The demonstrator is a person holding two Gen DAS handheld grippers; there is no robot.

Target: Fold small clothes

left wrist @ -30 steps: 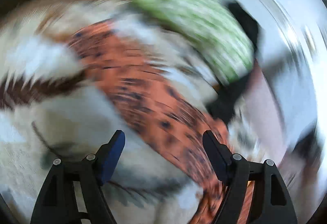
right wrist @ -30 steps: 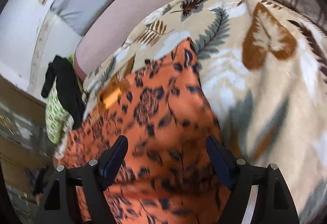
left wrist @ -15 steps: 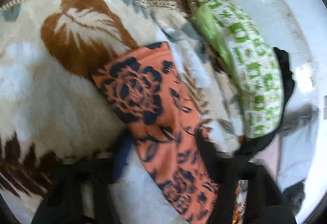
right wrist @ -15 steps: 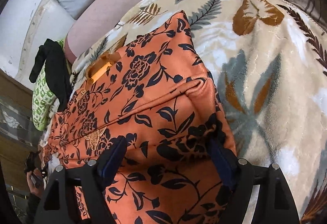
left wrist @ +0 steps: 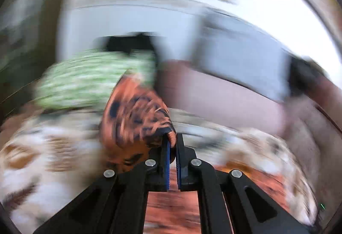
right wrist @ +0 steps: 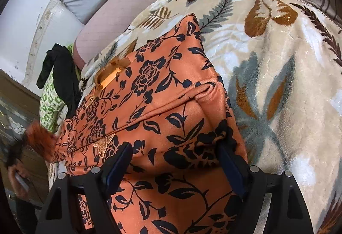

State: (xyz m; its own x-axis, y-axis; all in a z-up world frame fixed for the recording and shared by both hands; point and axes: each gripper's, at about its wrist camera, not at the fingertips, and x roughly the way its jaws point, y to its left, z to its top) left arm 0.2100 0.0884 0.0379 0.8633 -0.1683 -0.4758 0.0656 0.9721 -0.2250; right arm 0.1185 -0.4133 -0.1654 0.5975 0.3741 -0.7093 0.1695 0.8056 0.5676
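The orange floral garment (right wrist: 162, 106) lies spread on the leaf-print blanket (right wrist: 277, 67). The left gripper (left wrist: 172, 144) is clamped on one corner and lifting it; the right gripper (right wrist: 175, 161) hovers apart over the cloth. Next, I judge, that corner must be carried across for the first fold.

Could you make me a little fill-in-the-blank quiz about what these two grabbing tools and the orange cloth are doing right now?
1. The left gripper is shut on a bunched corner of the ____ floral garment.
2. The right gripper has its jaws ____, one on either side of that garment.
3. The garment lies on a cream blanket printed with ____.
4. A ____ cloth is draped over the green patterned bundle.

Missing words: orange; open; leaves; black
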